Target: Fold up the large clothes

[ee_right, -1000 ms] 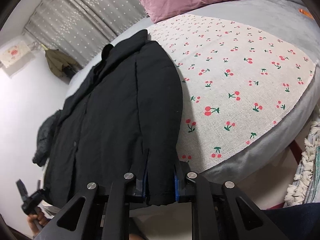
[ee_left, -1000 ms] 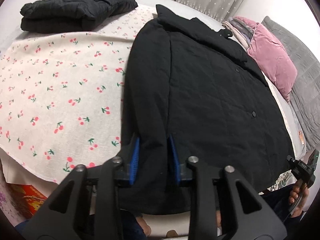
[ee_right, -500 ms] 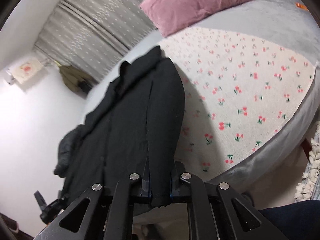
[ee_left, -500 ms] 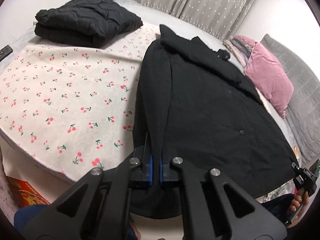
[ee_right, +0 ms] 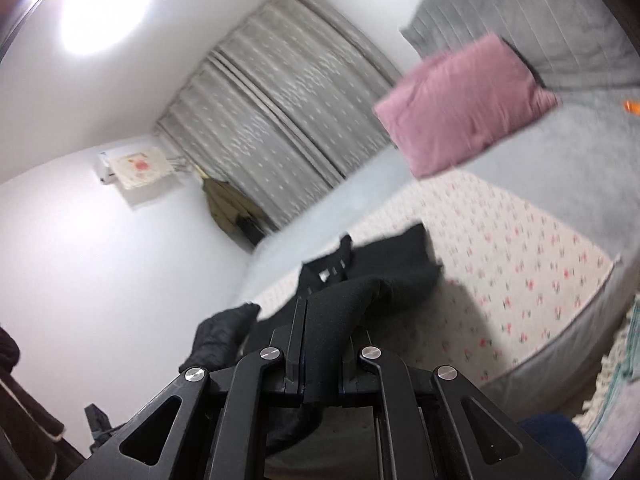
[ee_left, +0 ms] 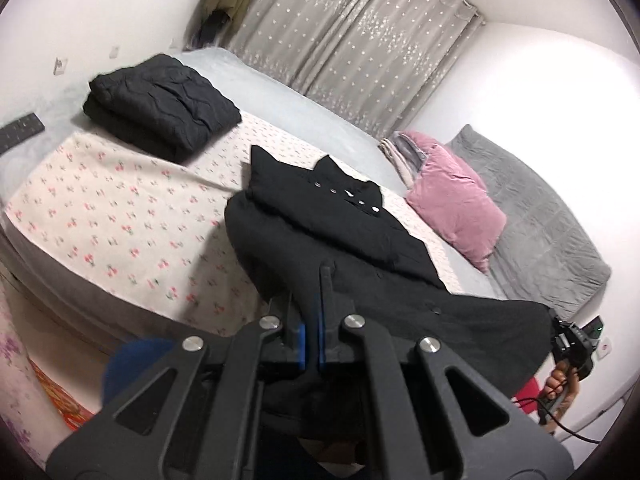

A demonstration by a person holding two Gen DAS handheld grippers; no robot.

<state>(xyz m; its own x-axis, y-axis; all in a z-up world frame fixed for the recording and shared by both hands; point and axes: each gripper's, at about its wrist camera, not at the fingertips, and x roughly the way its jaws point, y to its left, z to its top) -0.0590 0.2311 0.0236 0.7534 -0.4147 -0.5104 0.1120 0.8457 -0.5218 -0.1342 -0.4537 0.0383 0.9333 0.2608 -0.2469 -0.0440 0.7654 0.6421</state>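
1. Left wrist view: the left gripper pinches the black coat's hem, lifted off the bed; the collar lies there. The coat hides the right gripper's fingertips.
2. Right wrist view, blurred: the right gripper is clamped on the hem.

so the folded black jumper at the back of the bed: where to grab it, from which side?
Take the folded black jumper at its thick folded edge facing the cherry-print cloth, coming in low from the bed's near side. The stacked layers end there, so the jaws can pinch the whole bundle. Both grippers are currently shut on the black coat.
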